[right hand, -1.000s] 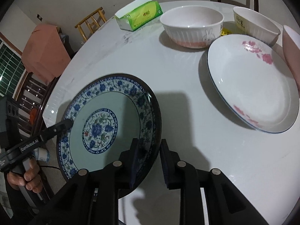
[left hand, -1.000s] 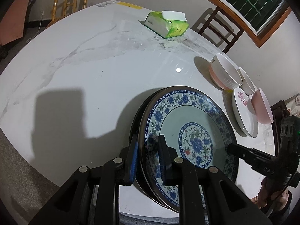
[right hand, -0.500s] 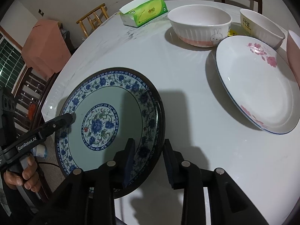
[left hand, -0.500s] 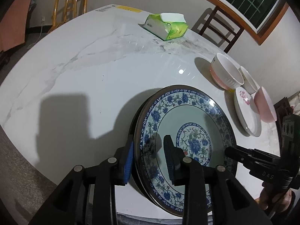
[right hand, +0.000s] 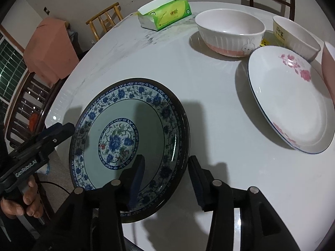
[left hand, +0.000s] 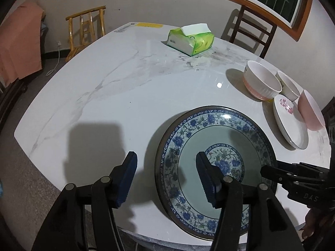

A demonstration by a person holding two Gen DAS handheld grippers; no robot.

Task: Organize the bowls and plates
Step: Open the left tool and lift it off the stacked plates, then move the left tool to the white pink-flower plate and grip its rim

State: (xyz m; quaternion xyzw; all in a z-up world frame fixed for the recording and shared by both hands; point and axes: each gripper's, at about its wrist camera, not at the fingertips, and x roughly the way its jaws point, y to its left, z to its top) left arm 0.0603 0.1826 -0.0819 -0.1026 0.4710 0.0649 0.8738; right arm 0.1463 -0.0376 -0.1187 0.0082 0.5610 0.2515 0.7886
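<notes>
A large blue-and-white floral plate (left hand: 215, 163) (right hand: 129, 144) lies flat on the white marble table (left hand: 125, 96) near its front edge. My left gripper (left hand: 166, 177) is open, its jaws straddling the plate's left rim without touching. My right gripper (right hand: 167, 182) is open, its jaws either side of the plate's right rim. A white plate with pink flowers (right hand: 291, 104) (left hand: 290, 123) lies to the right. Behind it stand a white-and-pink ribbed bowl (right hand: 230, 31) (left hand: 261, 83), a cream bowl (right hand: 295, 35) (left hand: 287, 85) and a pink bowl (left hand: 311, 113) (right hand: 328, 67).
A green tissue pack (left hand: 191, 39) (right hand: 165, 14) lies at the far side of the table. Wooden chairs (left hand: 88, 29) and a dark chair (left hand: 253, 31) stand around it. An orange cloth (right hand: 48, 48) hangs over furniture at the left.
Both grippers opened and let go of the blue-and-white plate, which now rests flat on the table. Both drew back slightly.
</notes>
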